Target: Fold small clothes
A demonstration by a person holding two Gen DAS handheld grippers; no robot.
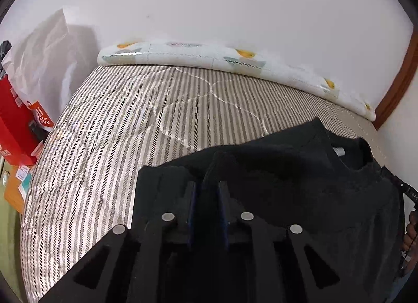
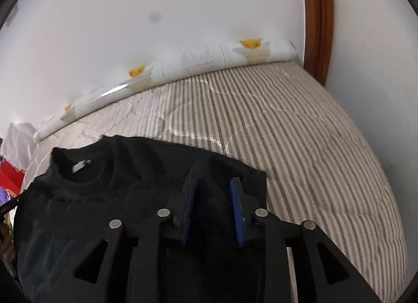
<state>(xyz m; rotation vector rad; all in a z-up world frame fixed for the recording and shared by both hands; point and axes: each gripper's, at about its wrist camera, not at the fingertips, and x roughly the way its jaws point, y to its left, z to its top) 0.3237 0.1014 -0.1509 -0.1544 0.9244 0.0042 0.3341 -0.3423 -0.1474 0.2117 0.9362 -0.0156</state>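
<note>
A black knit top (image 1: 300, 172) lies on the striped bed cover (image 1: 117, 125), its round neck with a white label (image 1: 339, 151) at the right. My left gripper (image 1: 207, 185) is shut on a pinched fold of the top near its left shoulder. In the right wrist view the same top (image 2: 104, 198) shows with its label (image 2: 79, 166) at the left. My right gripper (image 2: 213, 183) grips a bunched fold of the top near the right shoulder, its blue pads (image 2: 236, 206) slightly apart around the cloth.
A white padded roll with yellow duck prints (image 1: 209, 55) lines the wall at the back of the bed. Red boxes (image 1: 15, 125) and a white bag (image 1: 47, 55) stand off the left edge. A brown wooden frame (image 2: 317, 16) rises at the right corner.
</note>
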